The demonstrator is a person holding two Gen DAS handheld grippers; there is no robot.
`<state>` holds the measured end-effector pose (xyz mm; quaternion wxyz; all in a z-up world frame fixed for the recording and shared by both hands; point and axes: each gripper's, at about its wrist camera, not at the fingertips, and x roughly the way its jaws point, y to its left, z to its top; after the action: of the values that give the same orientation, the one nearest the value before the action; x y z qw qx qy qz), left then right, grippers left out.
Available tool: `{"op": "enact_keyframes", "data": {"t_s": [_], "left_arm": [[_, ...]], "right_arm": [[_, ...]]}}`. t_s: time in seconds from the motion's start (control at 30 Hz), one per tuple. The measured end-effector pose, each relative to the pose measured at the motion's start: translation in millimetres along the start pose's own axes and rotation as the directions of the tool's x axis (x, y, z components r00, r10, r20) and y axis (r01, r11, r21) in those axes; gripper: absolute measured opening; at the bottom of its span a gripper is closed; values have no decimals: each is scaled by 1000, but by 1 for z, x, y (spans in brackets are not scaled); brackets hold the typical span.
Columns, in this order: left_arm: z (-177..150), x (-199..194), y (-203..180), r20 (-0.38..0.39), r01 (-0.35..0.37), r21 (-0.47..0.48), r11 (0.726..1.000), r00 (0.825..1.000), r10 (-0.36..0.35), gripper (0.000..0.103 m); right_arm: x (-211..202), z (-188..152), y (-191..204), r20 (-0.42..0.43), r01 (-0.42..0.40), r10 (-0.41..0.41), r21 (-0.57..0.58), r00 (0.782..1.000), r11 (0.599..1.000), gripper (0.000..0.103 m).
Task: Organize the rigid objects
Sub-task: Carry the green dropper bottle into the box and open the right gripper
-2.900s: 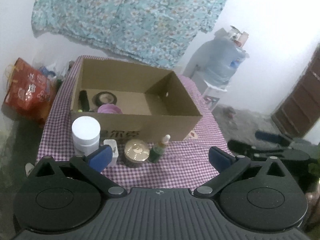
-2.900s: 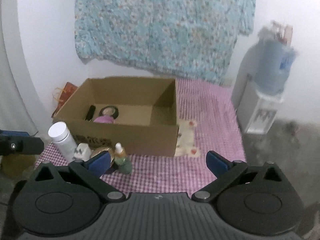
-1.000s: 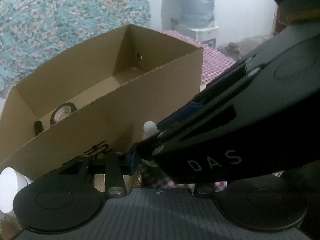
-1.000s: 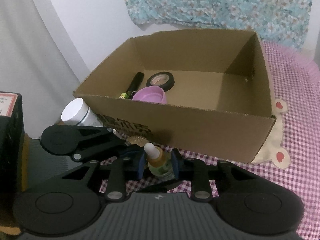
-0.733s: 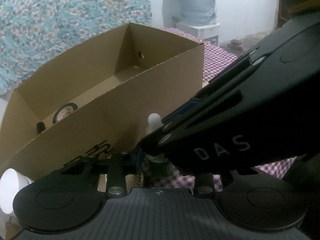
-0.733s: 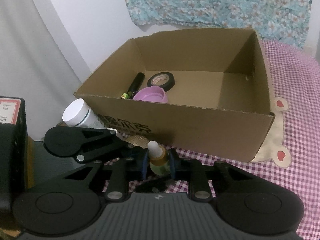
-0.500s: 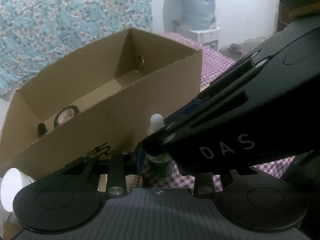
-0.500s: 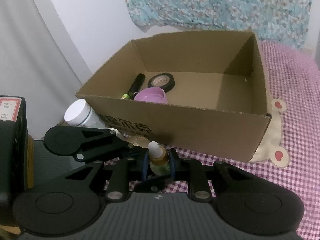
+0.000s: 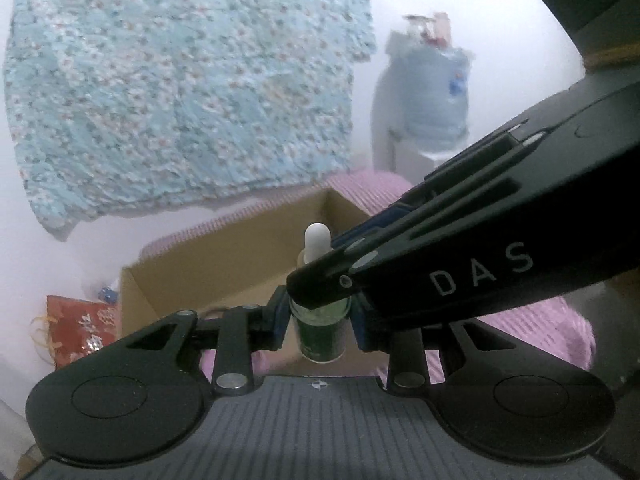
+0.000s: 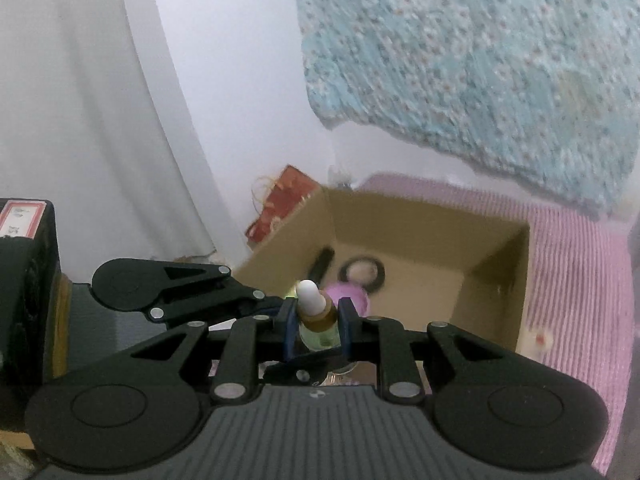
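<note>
A small green dropper bottle (image 9: 320, 332) with a white rubber top is held between the blue pads of both grippers. My left gripper (image 9: 319, 322) is shut on its lower body. My right gripper (image 10: 316, 330) is shut on its neck and shoulder (image 10: 318, 320), crossing over the left one. The bottle hangs in the air above the near left part of the open cardboard box (image 10: 436, 236). Inside the box lie a black tape roll (image 10: 362, 272), a pink lid (image 10: 346, 296) and a black pen (image 10: 320, 266).
The box stands on a purple checked cloth (image 10: 576, 264). A red bag (image 10: 280, 204) leans beside the wall at the box's far left corner. A water dispenser (image 9: 432, 104) stands at the right. A floral cloth (image 9: 180, 80) hangs on the wall.
Both grippers have lifted the dropper bottle from the table in front of the box up above the box's rim. The views have tilted upward and blurred.
</note>
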<state>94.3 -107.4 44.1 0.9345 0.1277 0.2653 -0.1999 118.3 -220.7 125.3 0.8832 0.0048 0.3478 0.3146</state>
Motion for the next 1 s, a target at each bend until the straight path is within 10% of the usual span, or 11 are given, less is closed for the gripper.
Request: {"op": "enact_keyframes", "data": {"t_s": [0.43,1.0], "left_arm": [[21,93,55,-138,-23,-249,968,990,-12,31],[18,174,72,-301,-125,-307,943,953,28,33]], "right_arm": [[98,59,-95,-159,-97,109,81,981,992,23],[204,62,-149,-272,-56,71,63,960,996,23]]}}
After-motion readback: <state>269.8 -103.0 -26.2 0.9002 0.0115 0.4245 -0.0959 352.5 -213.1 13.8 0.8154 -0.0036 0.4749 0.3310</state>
